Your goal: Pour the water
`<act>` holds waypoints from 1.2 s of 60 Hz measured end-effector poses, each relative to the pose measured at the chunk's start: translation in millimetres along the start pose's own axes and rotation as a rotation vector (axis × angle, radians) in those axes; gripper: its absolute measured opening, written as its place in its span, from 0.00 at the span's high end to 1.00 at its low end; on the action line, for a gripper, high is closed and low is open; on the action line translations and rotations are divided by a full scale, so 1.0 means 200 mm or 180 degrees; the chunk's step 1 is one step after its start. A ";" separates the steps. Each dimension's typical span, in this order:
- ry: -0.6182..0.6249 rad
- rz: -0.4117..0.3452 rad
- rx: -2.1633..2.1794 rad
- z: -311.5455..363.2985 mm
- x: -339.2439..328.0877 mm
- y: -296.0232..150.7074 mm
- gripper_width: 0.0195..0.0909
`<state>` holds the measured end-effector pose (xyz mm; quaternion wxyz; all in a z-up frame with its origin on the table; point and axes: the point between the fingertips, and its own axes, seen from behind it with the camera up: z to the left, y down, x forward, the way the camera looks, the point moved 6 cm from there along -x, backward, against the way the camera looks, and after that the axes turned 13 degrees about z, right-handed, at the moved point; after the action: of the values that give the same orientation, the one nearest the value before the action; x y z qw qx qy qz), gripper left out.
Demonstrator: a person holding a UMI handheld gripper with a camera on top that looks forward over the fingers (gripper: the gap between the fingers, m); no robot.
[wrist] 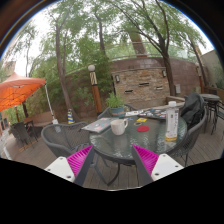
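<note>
**Operator:** Distance is my first worry. I have the gripper [108,160] at the bottom centre of the frame with its fingers spread and nothing between them. The glass table [110,142] sits beyond them in the middle of the frame, well apart from the pads [80,158].

**Observer:** Where are the things you need for pouring?

**Operator:** A white cup [119,127] stands at the centre of the table. A tall bottle-like container [172,121] stands right of centre, near the table's right rim. I judge those two to be the task's things, though I cannot tell which holds water.

**Observer:** What could go wrong?

**Operator:** Chairs [62,140] ring the table, so coming in low I could catch a chair back with a finger. The container looks tall and narrow; a glancing touch could tip it onto the glass. Flat items [98,124] lie left of the cup, so any spill would reach them.

**Observer:** Anything you can't make out?

**Operator:** Whether the container is capped, its fill level, and whether the cup is empty. The small coloured objects [142,126] between cup and container are too small to identify. An orange umbrella [20,92] at the left is cut off.
</note>
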<state>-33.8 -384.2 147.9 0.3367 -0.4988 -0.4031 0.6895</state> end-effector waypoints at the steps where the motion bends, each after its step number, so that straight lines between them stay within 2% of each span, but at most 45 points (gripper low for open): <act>1: 0.0007 -0.0009 -0.0021 0.00 0.00 0.00 0.11; 18: 0.0328 -0.0144 -0.0121 -0.19 0.00 -0.03 0.10; 33: 0.1053 -0.0305 -0.0005 -0.81 0.20 -0.20 0.10; 45: 0.1483 -0.0274 -0.0042 -1.17 0.48 -0.28 0.11; 52: 0.1509 -0.0308 -0.0099 -1.26 0.64 -0.36 0.11; 55: 0.1541 -0.0323 -0.0128 -1.30 0.70 -0.39 0.08; 66: 0.1617 -0.0324 -0.0096 -1.42 0.89 -0.49 0.10; 69: 0.1553 -0.0271 -0.0090 -1.43 0.94 -0.49 0.20; 72: 0.1556 -0.0206 -0.0105 -1.46 1.00 -0.48 0.52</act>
<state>196.7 -104.4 99.1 0.4380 -0.6431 -0.3367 0.5304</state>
